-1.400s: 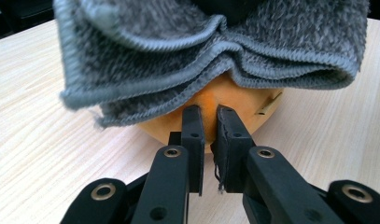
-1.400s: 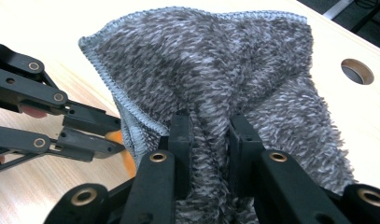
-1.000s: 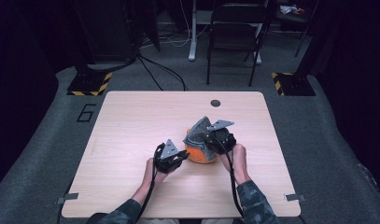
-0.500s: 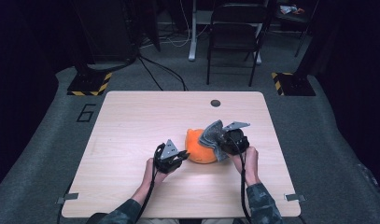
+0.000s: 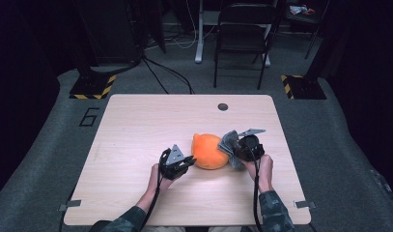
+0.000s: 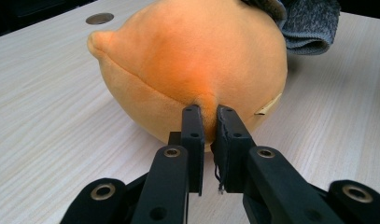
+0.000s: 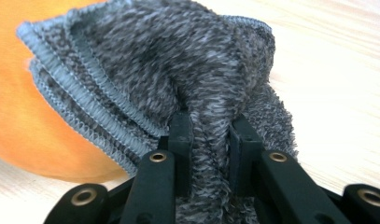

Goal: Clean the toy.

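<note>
The left gripper (image 6: 207, 122) has its jaws drawn narrow, pinching a small fold of the orange plush (image 6: 187, 65) at its near lower side. In the high view this gripper (image 5: 183, 163) sits at the plush's (image 5: 208, 151) left flank, touching it, with the hand behind it low over the table (image 5: 136, 125).

The right gripper (image 7: 210, 128) is clamped on a thick bunch of grey cloth (image 7: 178, 60), which rises between the jaws and fans out above them, its stitched hems to the left. Behind the cloth, at the left of that view, the plush (image 7: 33, 121) shows orange. From above, the right gripper (image 5: 240, 147) stands at the plush's right side with the cloth (image 5: 228, 142) draped from it and lying against the plush; whether the cloth's lower end rests on the table is hard to say from that height.

The plush lies on the table a little right of centre, nearer the person's edge than the far one. A small round hole (image 5: 223, 107) sits near the far edge, well apart from it. Bare wood stretches wide to the left and toward the far edge; to the right, the strip between the right hand and the table's edge is narrower.
</note>
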Demonstrator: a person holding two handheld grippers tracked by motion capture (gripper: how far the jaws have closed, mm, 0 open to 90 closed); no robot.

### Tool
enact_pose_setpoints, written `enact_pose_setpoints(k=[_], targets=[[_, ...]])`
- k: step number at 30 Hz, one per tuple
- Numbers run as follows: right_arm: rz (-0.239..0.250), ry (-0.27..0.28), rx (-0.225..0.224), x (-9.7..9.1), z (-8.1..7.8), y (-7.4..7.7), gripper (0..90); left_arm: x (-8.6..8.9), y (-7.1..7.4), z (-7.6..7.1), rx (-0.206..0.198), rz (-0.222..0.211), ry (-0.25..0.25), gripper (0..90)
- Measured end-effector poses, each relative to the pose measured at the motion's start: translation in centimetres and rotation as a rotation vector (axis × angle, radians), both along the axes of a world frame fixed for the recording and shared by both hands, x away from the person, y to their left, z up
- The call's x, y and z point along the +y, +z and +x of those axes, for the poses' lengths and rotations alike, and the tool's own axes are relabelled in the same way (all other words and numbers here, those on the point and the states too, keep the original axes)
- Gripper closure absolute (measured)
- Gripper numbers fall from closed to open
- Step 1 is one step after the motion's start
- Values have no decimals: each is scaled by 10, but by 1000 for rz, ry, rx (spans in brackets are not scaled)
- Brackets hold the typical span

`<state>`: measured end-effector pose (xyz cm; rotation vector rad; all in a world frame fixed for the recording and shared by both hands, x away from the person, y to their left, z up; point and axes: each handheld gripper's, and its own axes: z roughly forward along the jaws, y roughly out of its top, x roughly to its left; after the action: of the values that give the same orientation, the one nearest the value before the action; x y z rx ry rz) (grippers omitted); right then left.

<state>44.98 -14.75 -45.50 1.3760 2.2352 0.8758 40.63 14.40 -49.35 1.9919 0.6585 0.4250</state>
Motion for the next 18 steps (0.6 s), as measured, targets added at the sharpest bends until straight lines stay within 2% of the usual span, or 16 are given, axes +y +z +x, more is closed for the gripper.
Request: enact_pose_setpoints(k=[4, 6, 9, 14, 18], targets=[[4, -7, -33, -2, -4, 11, 744, 0, 0, 0, 1, -8, 2, 828], [20, 5, -56, 1, -6, 21, 744, 0, 0, 0, -2, -2, -1, 828], [18, 38, -87, 9, -10, 33, 744, 0, 0, 0, -6, -4, -1, 828], [-1, 107, -121, 36, -14, 51, 743, -1, 0, -1, -9, -4, -1, 827], [-19, 156, -125, 56, -14, 55, 743, -1, 0, -1, -9, -8, -2, 827]])
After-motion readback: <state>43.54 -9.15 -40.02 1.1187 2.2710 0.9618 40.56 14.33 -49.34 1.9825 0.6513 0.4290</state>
